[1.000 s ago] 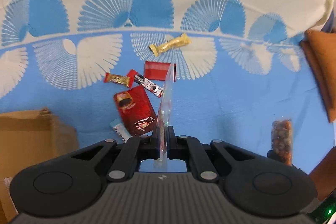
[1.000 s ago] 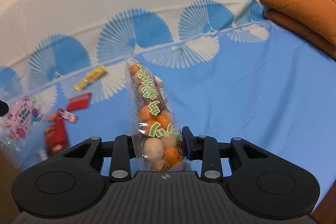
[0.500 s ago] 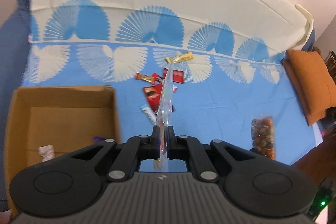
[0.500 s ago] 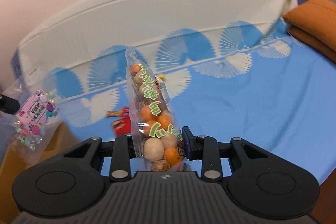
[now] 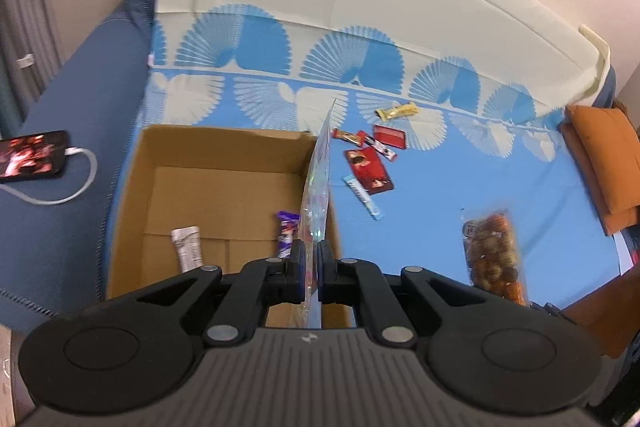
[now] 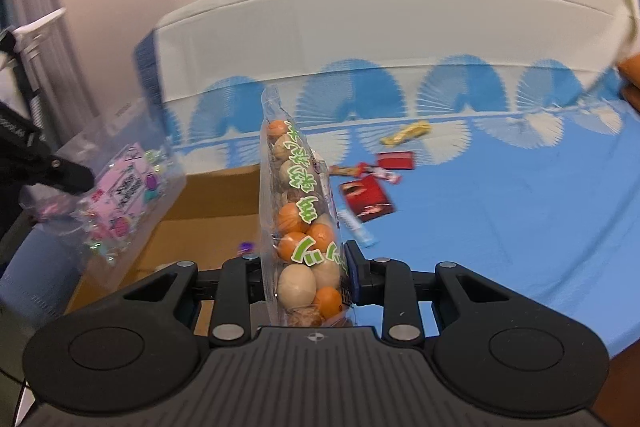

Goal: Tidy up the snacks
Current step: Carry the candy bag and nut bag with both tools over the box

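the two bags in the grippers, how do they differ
The candy bag in the left gripper is flat and clear with a pink label; the bag of round snacks in the right gripper is narrow, bulging with orange and beige balls, lettered in green. The candy bag hangs over the cardboard box; the round snacks stand upright at the box's edge. The right jaws are closing. Both are transparent and held off the bed.

A clear candy bag (image 5: 316, 187) stood edge-on over the open cardboard box (image 5: 224, 163), whose floor held a white wrapper (image 5: 186, 247) and a purple one (image 5: 287, 231). A tall bag of orange and cream balls (image 6: 302, 223) stood upright. Loose bars (image 5: 374, 155) lay at the box's two o'clock.
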`<state>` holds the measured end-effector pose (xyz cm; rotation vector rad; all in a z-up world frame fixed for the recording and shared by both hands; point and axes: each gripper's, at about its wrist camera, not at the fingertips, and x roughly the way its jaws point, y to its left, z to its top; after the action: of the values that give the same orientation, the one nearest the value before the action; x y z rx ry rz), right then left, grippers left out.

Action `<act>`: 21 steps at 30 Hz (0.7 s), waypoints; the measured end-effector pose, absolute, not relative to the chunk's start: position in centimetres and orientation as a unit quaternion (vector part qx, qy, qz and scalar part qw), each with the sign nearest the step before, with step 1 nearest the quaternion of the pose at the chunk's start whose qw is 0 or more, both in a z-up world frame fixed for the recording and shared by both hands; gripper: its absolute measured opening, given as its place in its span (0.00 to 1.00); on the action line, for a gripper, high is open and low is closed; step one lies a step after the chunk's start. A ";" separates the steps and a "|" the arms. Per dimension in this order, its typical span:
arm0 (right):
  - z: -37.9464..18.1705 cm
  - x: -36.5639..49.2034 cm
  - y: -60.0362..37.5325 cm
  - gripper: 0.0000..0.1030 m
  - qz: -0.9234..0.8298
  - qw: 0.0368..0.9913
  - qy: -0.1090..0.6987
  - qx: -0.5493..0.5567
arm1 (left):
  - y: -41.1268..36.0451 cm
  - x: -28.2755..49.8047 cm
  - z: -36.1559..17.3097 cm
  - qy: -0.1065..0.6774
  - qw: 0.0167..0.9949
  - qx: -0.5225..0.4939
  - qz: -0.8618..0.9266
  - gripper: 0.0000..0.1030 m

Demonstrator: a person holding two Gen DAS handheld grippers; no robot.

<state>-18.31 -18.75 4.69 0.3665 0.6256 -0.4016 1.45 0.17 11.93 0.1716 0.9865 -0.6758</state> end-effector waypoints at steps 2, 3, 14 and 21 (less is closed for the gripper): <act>5.3 -18.2 -16.8 0.31 -0.179 0.920 0.306 0.168 | 2.0 1.2 12.1 0.459 0.829 0.076 -0.310 0.06; 5.5 -18.1 -16.0 0.31 -0.173 0.921 0.307 0.164 | 2.9 1.2 12.1 0.459 0.831 0.072 -0.306 0.06; 8.0 -16.9 -8.3 0.31 -0.121 0.931 0.321 0.125 | 9.4 0.8 11.3 0.451 0.842 0.057 -0.290 0.06; 7.8 -16.1 -6.1 0.31 -0.114 0.929 0.335 0.111 | 11.6 0.7 10.5 0.457 0.838 0.046 -0.295 0.06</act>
<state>-16.07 -6.09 7.80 0.2273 0.6867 -0.2331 0.70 11.57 10.55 0.0982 0.9670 -0.6251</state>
